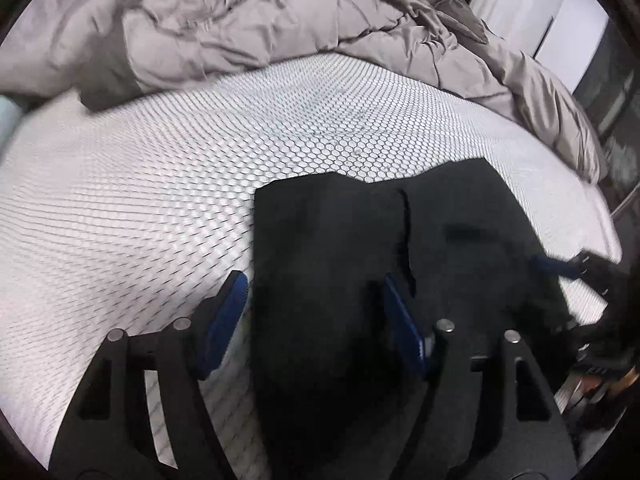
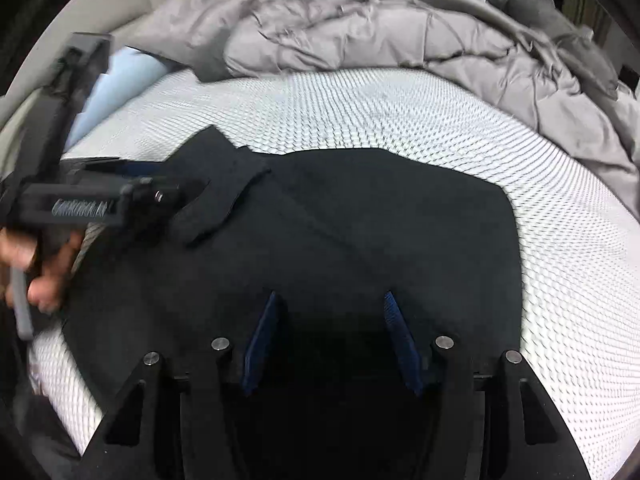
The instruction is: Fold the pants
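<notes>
Raised lettering on left gripper [image 2: 132,196] body, blurred, unreadable. Black pants [image 1: 340,248] flat on white honeycomb-patterned mattress [image 1: 140,184], two square-cut ends pointing toward grey comforter [image 1: 248,16]. Left jaws spread wide, straddling pants' edge. Right gripper [image 2: 332,336] jaws apart over fabric, empty.

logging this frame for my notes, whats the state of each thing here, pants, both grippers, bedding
pants: black, lying flat on the mattress, a flap doubled over at the far left edge
left gripper: open, fingers astride the pants' left edge, gripping nothing
right gripper: open, low over the pants, gripping nothing
mattress: bare, honeycomb-patterned cover
comforter: grey, crumpled at the far side
</notes>
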### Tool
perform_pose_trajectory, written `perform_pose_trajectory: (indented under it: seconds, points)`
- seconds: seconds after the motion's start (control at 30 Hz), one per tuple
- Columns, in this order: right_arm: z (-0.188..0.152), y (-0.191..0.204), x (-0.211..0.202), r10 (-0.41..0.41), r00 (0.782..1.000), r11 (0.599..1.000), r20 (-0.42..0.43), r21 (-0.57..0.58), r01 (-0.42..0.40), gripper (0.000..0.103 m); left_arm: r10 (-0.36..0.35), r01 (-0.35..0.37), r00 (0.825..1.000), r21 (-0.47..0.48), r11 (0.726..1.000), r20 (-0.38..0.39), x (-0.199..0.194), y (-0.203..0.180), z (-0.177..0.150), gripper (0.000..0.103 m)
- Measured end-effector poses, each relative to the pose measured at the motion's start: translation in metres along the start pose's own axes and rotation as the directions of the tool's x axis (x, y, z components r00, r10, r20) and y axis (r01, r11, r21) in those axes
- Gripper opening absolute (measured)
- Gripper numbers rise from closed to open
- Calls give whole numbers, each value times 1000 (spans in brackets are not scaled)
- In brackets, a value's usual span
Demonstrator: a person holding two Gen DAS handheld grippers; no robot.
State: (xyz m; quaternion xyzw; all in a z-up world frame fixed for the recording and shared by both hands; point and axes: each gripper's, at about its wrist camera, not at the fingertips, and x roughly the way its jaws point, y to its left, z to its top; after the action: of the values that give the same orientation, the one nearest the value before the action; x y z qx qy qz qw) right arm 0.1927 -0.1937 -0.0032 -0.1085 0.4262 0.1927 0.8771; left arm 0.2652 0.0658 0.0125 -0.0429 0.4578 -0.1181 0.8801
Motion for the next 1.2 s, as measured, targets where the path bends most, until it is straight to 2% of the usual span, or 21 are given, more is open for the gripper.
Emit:
perform_pose_trajectory:
  seconds: [0.07, 0.13, 0.2, 0.23, 0.27, 0.3, 0.37, 0.43, 0.53, 0.57, 0.6, 0.63, 0.7, 0.73, 0.77, 0.83, 0.93, 1.0, 1.07, 1.13, 1.2]
  points:
    - [-17, -4, -24, 5, 999, 1000, 48, 11, -6, 61, 1, -2, 999, 22, 1000, 32, -22, -8, -20, 67]
    - [-31, -7, -37, 72, 995, 997, 67, 21, -73, 61, -26, 26, 1000, 51, 998, 11, -33, -20, -40, 67]
    - [-40, -7, -35, 119, 992, 992, 52, 29, -120, 61, -13, 16, 999, 81, 997, -35, -35, -27, -60, 67]
    - [-42, -6, -29, 116, 993, 993, 26, 24, -116, 60, 20, -14, 998, 96, 995, -58, -32, -27, -72, 68]
    - [-48, -6, -23, 84, 996, 996, -2, 9, -84, 61, 22, -16, 998, 93, 996, -60, -33, -26, -80, 70]
    - [-55, -8, -20, 62, 998, 998, -21, 0, -62, 64, 14, -9, 998, 77, 997, -55, -40, -23, -86, 71]
    - [-63, -18, -26, 95, 995, 995, -25, 23, -95, 66, -11, 12, 999, 41, 999, -43, -55, -17, -96, 71]
    - [-69, -30, -45, 130, 992, 990, 9, 45, -130, 68, -36, 36, 999, -10, 999, -29, -64, -10, -106, 71]
    - [-82, -60, -68, 146, 986, 980, 77, 124, -155, 78, -78, 76, 997, -71, 995, -29, -64, -1, -111, 68]
    - [-87, -73, -70, 174, 981, 967, 91, 173, -188, 78, -93, 90, 995, -81, 993, -34, -60, 0, -111, 57]
    - [-90, -83, -69, 207, 973, 949, 104, 221, -225, 78, -106, 103, 994, -87, 991, -35, -58, -1, -111, 51]
    - [-94, -93, -64, 243, 963, 924, 113, 276, -266, 78, -104, 100, 994, -96, 990, -41, -54, -3, -110, 51]
    - [-97, -103, -48, 285, 954, 885, 90, 359, -298, 62, -73, 70, 997, -75, 995, -29, -51, -8, -104, 50]
    - [-98, -106, -40, 281, 957, 878, 67, 385, -285, 40, -63, 61, 998, -65, 996, -24, -52, -11, -102, 50]
    - [-98, -107, -35, 268, 961, 875, 60, 402, -269, 23, -55, 54, 998, -60, 997, -20, -50, -13, -99, 50]
    - [-92, -109, -31, 240, 968, 878, 78, 407, -251, 18, -44, 43, 999, -70, 997, -17, -43, -16, -93, 50]
    - [-88, -106, -33, 186, 981, 902, 61, 386, -195, 17, -22, 21, 1000, -82, 996, -10, -42, -19, -94, 50]
    - [-92, -106, -37, 189, 981, 897, 43, 399, -190, 17, -1, 1, 1000, -67, 998, -1, -44, -23, -93, 50]
    - [-97, -102, -45, 154, 988, 920, 24, 360, -153, 18, 41, -40, 999, -31, 999, 28, -53, -32, -96, 50]
    - [-99, -94, -52, 108, 994, 955, 7, 277, -105, 23, 93, -92, 994, -11, 996, 53, -62, -43, -101, 50]
    - [-107, -87, -59, 46, 999, 975, 19, 217, -49, 35, 120, -121, 989, -2, 993, 86, -73, -55, -108, 52]
